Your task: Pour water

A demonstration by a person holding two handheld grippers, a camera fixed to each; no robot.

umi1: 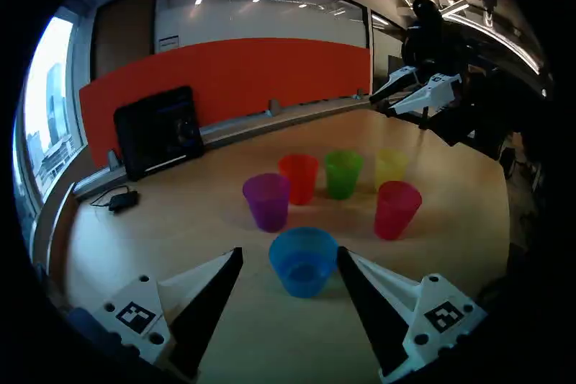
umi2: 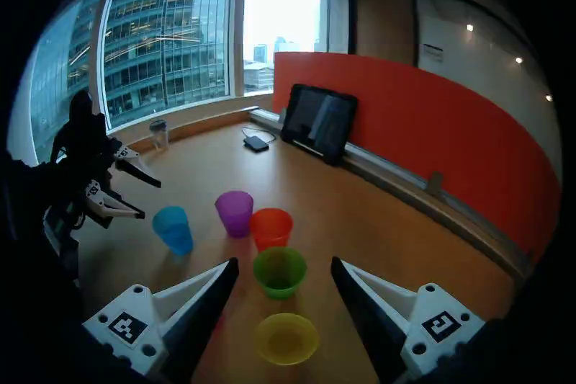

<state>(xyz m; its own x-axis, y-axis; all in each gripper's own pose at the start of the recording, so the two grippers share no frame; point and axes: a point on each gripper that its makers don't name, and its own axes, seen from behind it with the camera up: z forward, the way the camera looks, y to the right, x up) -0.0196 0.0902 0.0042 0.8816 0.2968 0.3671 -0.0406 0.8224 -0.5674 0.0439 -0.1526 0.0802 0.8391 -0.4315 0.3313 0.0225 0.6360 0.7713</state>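
Note:
Several coloured plastic cups stand upright on the wooden table [umi1: 446,240]. In the left gripper view my left gripper [umi1: 288,251] is open, with the blue cup [umi1: 303,261] between its fingertips, untouched. Behind it stand the purple cup [umi1: 267,201], orange cup [umi1: 299,178], green cup [umi1: 343,173], yellow cup [umi1: 391,166] and pink cup [umi1: 396,209]. My right gripper [umi1: 383,104] hovers open, high above the yellow cup. In the right gripper view my right gripper [umi2: 282,261] is open above the yellow cup [umi2: 286,338] and green cup [umi2: 279,271]. The left gripper [umi2: 150,201] sits beside the blue cup [umi2: 173,228].
A dark tablet [umi1: 158,132] leans against the orange wall panel [umi1: 237,74], with a small black adapter [umi1: 122,201] and its cable beside it. A small jar [umi2: 158,132] stands on the window ledge. Bare table [umi2: 374,225] stretches between the cups and the wall.

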